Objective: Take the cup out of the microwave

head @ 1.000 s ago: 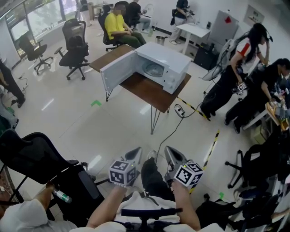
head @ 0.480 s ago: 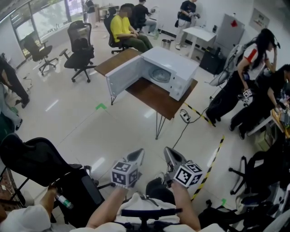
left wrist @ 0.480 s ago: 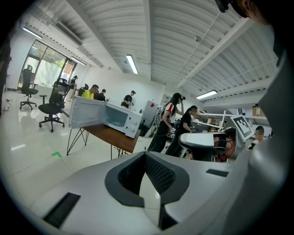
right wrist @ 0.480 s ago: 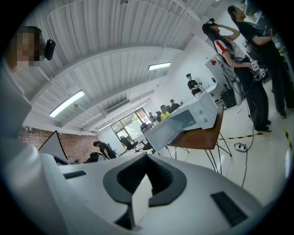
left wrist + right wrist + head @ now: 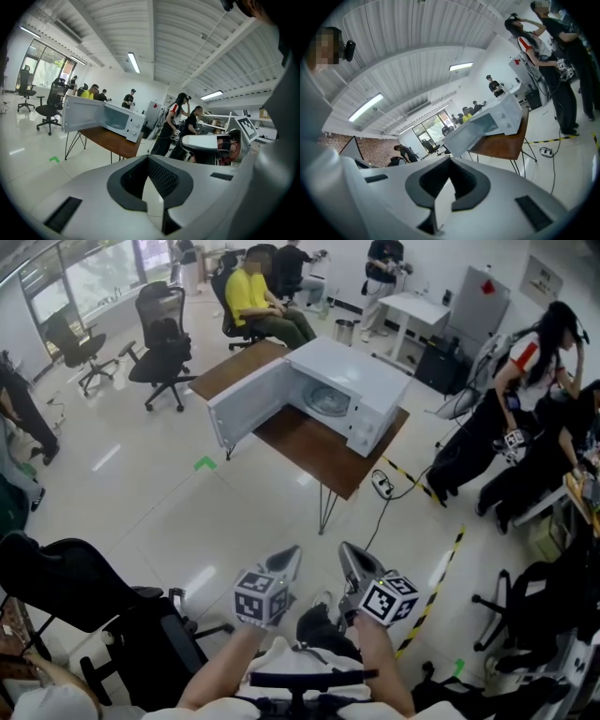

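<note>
A white microwave (image 5: 352, 395) stands on a brown table (image 5: 309, 442) across the room, its door (image 5: 246, 401) swung wide to the left. Inside I make out only the glass turntable; no cup shows from here. My left gripper (image 5: 289, 557) and right gripper (image 5: 347, 554) hang side by side low in the head view, far short of the table, both shut and empty. The left gripper view shows its jaws (image 5: 147, 159) closed, with the microwave (image 5: 123, 123) small beyond. The right gripper (image 5: 450, 161) also looks over closed jaws at the microwave (image 5: 497, 117).
A black office chair (image 5: 66, 587) stands close at my lower left. A power strip and cable (image 5: 382, 484) lie on the floor by the table's right leg, beside yellow-black floor tape (image 5: 436, 568). People stand at the right (image 5: 487, 427); one sits behind the table (image 5: 253, 301).
Both grippers and my view have advanced toward the table; the microwave looks slightly nearer and the black chair at lower left has slid back. Jaws stay shut.
</note>
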The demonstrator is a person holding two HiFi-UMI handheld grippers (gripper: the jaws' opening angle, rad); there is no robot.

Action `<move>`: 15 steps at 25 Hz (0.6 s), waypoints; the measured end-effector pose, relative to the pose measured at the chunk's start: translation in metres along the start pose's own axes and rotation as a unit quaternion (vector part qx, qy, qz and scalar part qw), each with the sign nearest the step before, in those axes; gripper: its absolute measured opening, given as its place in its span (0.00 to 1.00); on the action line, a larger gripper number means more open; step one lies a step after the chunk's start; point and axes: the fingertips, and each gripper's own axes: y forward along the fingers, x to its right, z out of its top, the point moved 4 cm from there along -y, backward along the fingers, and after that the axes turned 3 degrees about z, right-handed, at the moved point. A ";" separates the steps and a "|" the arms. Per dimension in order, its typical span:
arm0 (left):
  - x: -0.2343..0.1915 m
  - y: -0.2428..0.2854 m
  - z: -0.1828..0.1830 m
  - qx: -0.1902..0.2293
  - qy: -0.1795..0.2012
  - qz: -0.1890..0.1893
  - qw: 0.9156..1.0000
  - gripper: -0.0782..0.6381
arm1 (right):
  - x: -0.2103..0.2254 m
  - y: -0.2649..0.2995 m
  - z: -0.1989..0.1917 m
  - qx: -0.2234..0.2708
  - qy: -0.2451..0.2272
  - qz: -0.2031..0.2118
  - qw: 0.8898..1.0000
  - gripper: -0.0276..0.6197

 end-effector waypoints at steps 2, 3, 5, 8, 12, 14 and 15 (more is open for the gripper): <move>-0.002 0.015 0.010 0.003 0.000 0.005 1.000 0.11 | 0.011 0.009 0.013 -0.002 -0.002 0.003 1.000 0.05; -0.003 0.023 0.015 0.005 -0.001 0.008 1.000 0.11 | 0.017 0.014 0.020 -0.002 -0.004 0.006 1.000 0.05; -0.006 0.040 0.026 0.010 -0.002 0.016 1.000 0.11 | 0.030 0.024 0.035 -0.005 -0.008 0.011 1.000 0.05; -0.007 0.064 0.039 0.011 -0.003 0.026 1.000 0.11 | 0.052 0.032 0.055 -0.002 -0.002 0.017 1.000 0.05; -0.006 0.101 0.056 0.013 0.007 0.038 0.999 0.11 | 0.082 0.040 0.081 0.000 0.001 0.022 1.000 0.05; -0.010 0.118 0.063 0.012 0.010 0.045 0.999 0.11 | 0.095 0.046 0.091 -0.003 -0.002 0.025 1.000 0.05; -0.012 0.126 0.066 0.012 0.009 0.048 0.999 0.11 | 0.101 0.049 0.096 -0.005 -0.003 0.026 1.000 0.05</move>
